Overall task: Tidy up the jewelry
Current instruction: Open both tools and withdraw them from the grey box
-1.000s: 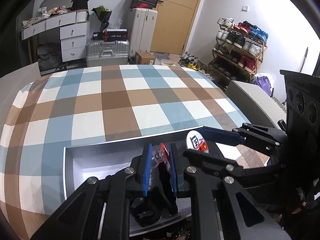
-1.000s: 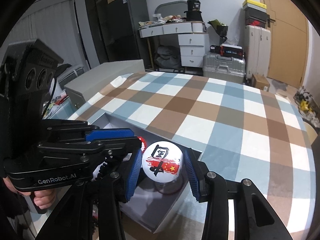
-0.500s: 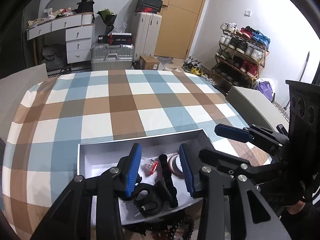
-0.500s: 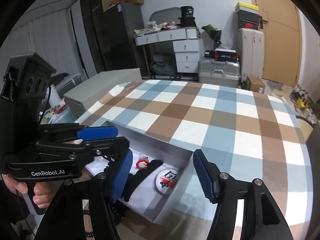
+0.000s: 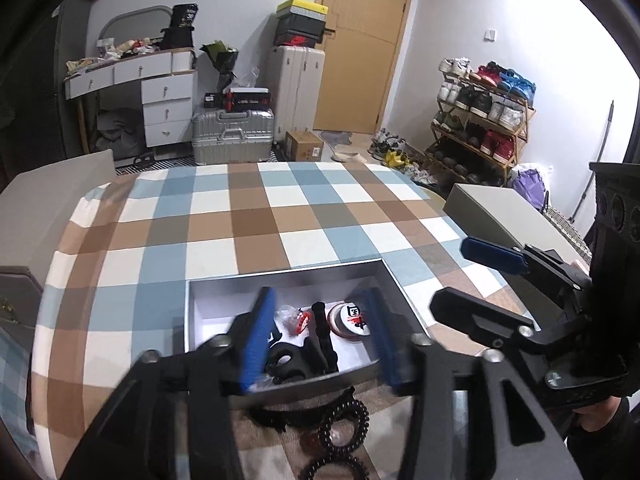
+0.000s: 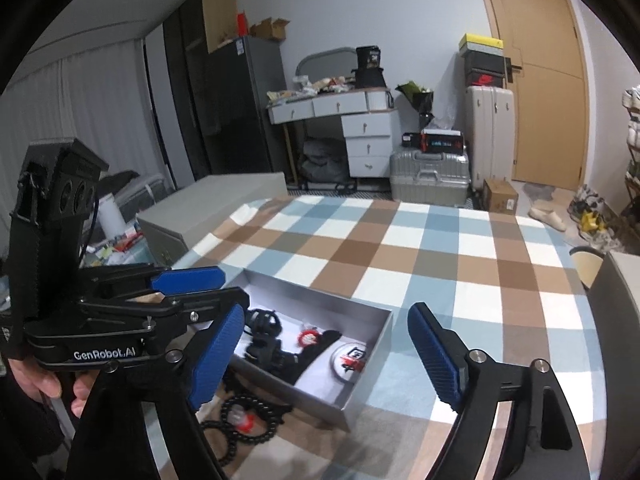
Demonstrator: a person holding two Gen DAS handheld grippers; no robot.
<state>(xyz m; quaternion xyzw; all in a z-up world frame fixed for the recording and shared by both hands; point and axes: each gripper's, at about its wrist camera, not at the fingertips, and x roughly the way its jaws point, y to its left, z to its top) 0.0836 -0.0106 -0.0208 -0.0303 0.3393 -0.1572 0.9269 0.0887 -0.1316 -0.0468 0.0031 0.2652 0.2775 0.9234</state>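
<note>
On the checked table (image 5: 248, 216), a grey box (image 5: 394, 280) holds the round badge (image 5: 354, 320) and a small red charm (image 5: 300, 318). Both the left gripper (image 5: 318, 338) and right gripper (image 6: 324, 354) are opening, nothing held. Black coil bands (image 5: 340, 436), seemingly, should be gathered next, gripped squarely.

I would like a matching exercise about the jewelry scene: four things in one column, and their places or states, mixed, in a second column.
Things:
1. round white badge with a red and black print
2. black coiled hair ties
3. shallow grey cardboard box
4. right gripper

Places or states:
A. resting on the blue, brown and white checked tablecloth
B. empty, its jaws opening
C. lying inside the box
D. lying on the cloth outside the box, at its near side

Right pairs: 1-C, 2-D, 3-A, 4-B
</note>
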